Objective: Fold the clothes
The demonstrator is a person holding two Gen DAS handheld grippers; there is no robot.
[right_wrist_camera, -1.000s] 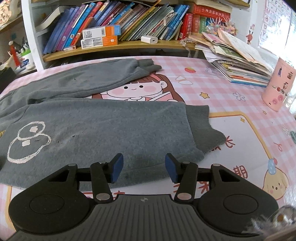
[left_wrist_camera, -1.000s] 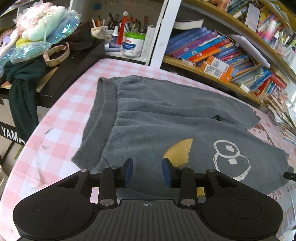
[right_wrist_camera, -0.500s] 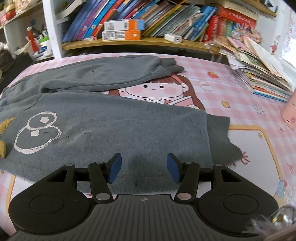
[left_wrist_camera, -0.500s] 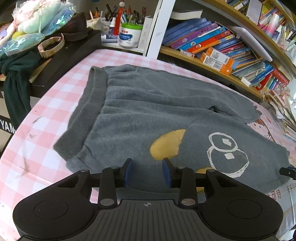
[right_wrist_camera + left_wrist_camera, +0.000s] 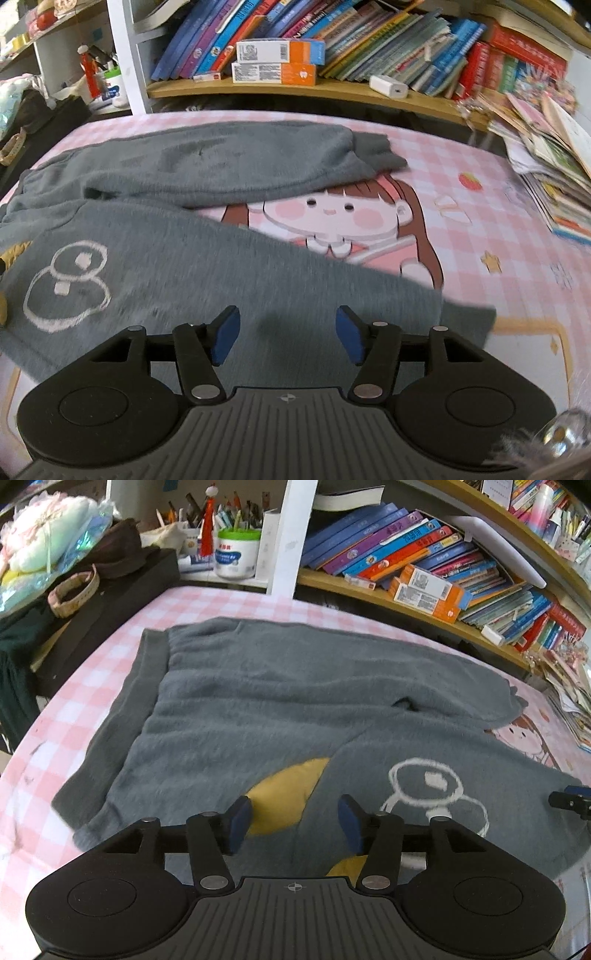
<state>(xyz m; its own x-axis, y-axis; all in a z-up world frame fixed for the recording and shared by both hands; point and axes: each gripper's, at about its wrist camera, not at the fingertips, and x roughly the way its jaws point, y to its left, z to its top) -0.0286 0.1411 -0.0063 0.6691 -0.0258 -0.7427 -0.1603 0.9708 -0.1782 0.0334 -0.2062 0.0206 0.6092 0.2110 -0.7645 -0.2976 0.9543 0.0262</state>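
Grey fleece trousers (image 5: 258, 701) lie spread flat on the pink checked table, waistband at the left. The near leg bears a white outline figure (image 5: 428, 786) and a yellow patch (image 5: 291, 790). My left gripper (image 5: 293, 821) is open and empty, low over the near leg by the yellow patch. In the right wrist view the near leg (image 5: 221, 280) runs right to its cuff (image 5: 469, 321), and the far leg (image 5: 240, 162) lies behind. My right gripper (image 5: 286, 334) is open and empty over the near leg's front edge.
A low bookshelf (image 5: 332, 55) packed with books runs along the back. A black stand (image 5: 110, 590) with bags and dark cloth is at the left. Stacked booklets (image 5: 546, 162) lie at the table's right. A cartoon girl mat (image 5: 332, 218) shows between the legs.
Both grippers have moved forward over the near trouser leg. The left gripper's fingers have spread wider. The right gripper has shifted left, away from the cuff.
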